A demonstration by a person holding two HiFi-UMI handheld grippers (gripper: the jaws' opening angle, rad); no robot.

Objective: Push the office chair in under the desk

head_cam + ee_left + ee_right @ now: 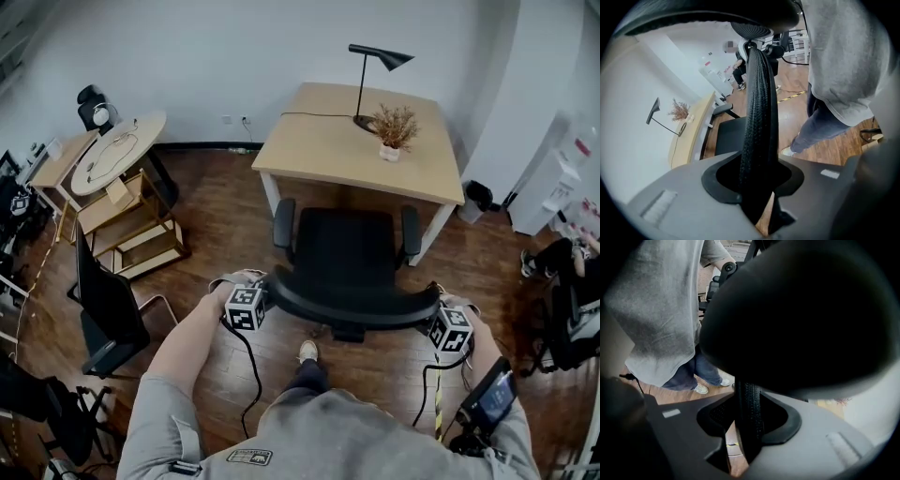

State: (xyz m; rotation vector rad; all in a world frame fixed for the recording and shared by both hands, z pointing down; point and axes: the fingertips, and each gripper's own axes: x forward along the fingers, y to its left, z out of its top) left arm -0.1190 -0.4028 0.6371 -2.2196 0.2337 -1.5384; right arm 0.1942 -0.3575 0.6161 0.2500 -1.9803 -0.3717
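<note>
A black office chair [345, 246] faces the light wooden desk [328, 141], its seat front and armrests just at the desk's near edge. Its curved mesh backrest [352, 305] is nearest me. My left gripper [265, 298] is shut on the backrest's left end, and my right gripper [436, 314] is shut on its right end. In the left gripper view the backrest's mesh edge [759, 117] runs up from between the jaws of the left gripper [757, 187], with the desk [691, 131] beyond. In the right gripper view the mesh edge [749, 413] sits clamped in the right gripper [750, 430].
On the desk stand a black lamp [375, 66] and a dried plant in a pot [394, 127]. A round table [117, 150], a wooden shelf [131, 225] and a dark chair [108, 305] stand at the left. A black bin [478, 197] is right of the desk. My shoe [307, 352] is behind the chair.
</note>
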